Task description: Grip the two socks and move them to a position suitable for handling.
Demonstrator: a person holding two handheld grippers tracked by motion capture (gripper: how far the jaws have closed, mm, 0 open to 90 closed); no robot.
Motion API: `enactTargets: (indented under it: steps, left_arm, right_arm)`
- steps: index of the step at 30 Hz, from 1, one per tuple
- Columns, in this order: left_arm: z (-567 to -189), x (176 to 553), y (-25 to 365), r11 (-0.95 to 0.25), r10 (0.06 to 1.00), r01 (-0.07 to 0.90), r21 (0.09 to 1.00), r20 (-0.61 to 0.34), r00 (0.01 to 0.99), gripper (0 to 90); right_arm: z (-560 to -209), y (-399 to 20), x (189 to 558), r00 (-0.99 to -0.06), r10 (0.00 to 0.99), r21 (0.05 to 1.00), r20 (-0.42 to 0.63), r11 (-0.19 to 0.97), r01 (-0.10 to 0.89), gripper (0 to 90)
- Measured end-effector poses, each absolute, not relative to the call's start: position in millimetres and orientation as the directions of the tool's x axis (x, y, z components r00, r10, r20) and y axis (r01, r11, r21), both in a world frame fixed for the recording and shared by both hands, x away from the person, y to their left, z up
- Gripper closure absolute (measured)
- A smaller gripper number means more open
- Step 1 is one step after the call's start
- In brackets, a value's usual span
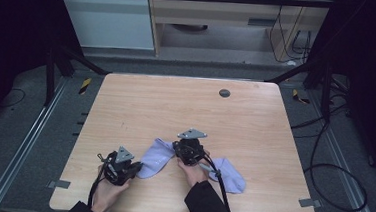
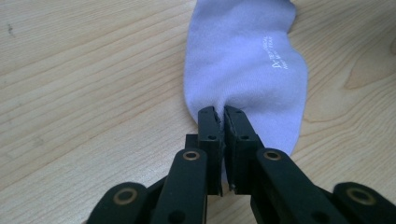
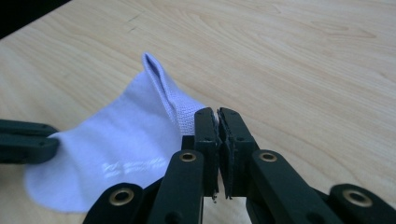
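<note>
A lavender sock (image 1: pixel 155 156) lies stretched on the wooden table (image 1: pixel 186 106) between my two grippers. My left gripper (image 1: pixel 138 169) is shut on the sock's rounded toe end (image 2: pixel 222 114); the sock (image 2: pixel 243 60) runs away from its jaws, with small white lettering on it. My right gripper (image 1: pixel 176 153) is shut on the ribbed cuff edge (image 3: pixel 217 114), and the cuff (image 3: pixel 159 81) stands lifted and folded. In the right gripper view the sock (image 3: pixel 126 140) spreads to the left, where the left gripper's jaws pinch it at the frame edge.
A second lavender sock (image 1: pixel 229 176) lies flat to the right of the right hand, partly under its cable. A small dark round disc (image 1: pixel 224 93) sits near the table's far edge. Cables trail on the floor at the right.
</note>
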State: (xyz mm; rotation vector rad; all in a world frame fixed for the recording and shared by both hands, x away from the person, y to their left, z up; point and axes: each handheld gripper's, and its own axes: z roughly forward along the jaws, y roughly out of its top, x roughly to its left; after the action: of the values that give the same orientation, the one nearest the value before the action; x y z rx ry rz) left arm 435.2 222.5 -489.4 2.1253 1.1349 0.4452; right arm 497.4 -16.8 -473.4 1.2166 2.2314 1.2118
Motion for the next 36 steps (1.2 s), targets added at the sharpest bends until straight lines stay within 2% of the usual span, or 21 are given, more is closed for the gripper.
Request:
enactTargets:
  steps: [2, 3, 5, 6, 8, 14, 24, 28, 31, 32, 33, 36]
  left_arm:
    - [-489.5, 436.0, 223.6, -0.388, 0.832, 0.597, 0.702, -0.011, 0.554, 83.6]
    - [-489.8, 436.1, 223.9, -0.373, 0.84, 0.598, 0.71, -0.016, 0.543, 78.2]
    - [-488.5, 436.0, 226.3, -0.361, 0.845, 0.595, 0.718, -0.018, 0.534, 72.0]
    - [-487.0, 435.5, 227.9, -0.343, 0.852, 0.592, 0.729, -0.024, 0.523, 72.0]
    - [-484.2, 434.0, 230.5, -0.313, 0.863, 0.59, 0.744, -0.037, 0.504, 61.5]
    - [-483.4, 427.7, 230.9, -0.296, 0.88, 0.612, 0.734, -0.041, 0.474, 57.6]
    - [-493.0, 430.0, 224.1, -0.314, 0.885, 0.66, 0.683, -0.043, 0.464, 69.3]
    - [-493.3, 430.1, 223.3, -0.309, 0.885, 0.664, 0.681, -0.051, 0.464, 74.8]
    - [-493.1, 430.3, 222.8, -0.309, 0.884, 0.667, 0.678, -0.053, 0.465, 82.8]
    - [-493.1, 430.5, 222.4, -0.309, 0.881, 0.668, 0.676, -0.06, 0.468, 82.8]
    - [-492.6, 430.6, 221.2, -0.317, 0.881, 0.668, 0.673, -0.053, 0.471, 85.5]
    - [-492.6, 430.8, 221.0, -0.316, 0.879, 0.666, 0.676, -0.055, 0.473, 86.3]
  right_arm:
    - [-476.5, -12.5, 501.1, -0.576, 0.813, 0.802, 0.085, 0.287, 0.524, 84.0]
    - [-478.3, -10.3, 503.4, -0.57, 0.82, 0.803, 0.062, 0.298, 0.516, 78.6]
    - [-478.4, -10.0, 503.6, -0.567, 0.822, 0.807, 0.053, 0.299, 0.509, 76.0]
    - [-477.6, -10.0, 503.0, -0.562, 0.826, 0.812, 0.05, 0.294, 0.504, 73.8]
    - [-472.6, -14.7, 502.8, -0.56, 0.828, 0.829, 0.028, 0.294, 0.476, 66.8]
    - [-470.4, -20.4, 507.7, -0.572, 0.819, 0.81, 0.05, 0.302, 0.503, 61.8]
    - [-494.9, -17.5, 521.8, -0.561, 0.826, 0.747, 0.06, 0.335, 0.574, 67.2]
    - [-497.7, -17.5, 523.2, -0.554, 0.829, 0.733, 0.069, 0.335, 0.592, 72.3]
    - [-500.0, -18.0, 523.6, -0.553, 0.831, 0.733, 0.067, 0.335, 0.592, 76.5]
    - [-500.1, -18.1, 523.4, -0.553, 0.831, 0.734, 0.061, 0.338, 0.589, 79.0]
    - [-500.2, -17.8, 522.8, -0.554, 0.83, 0.732, 0.071, 0.334, 0.594, 85.2]
    - [-500.0, -16.4, 521.9, -0.554, 0.83, 0.729, 0.07, 0.336, 0.596, 87.6]
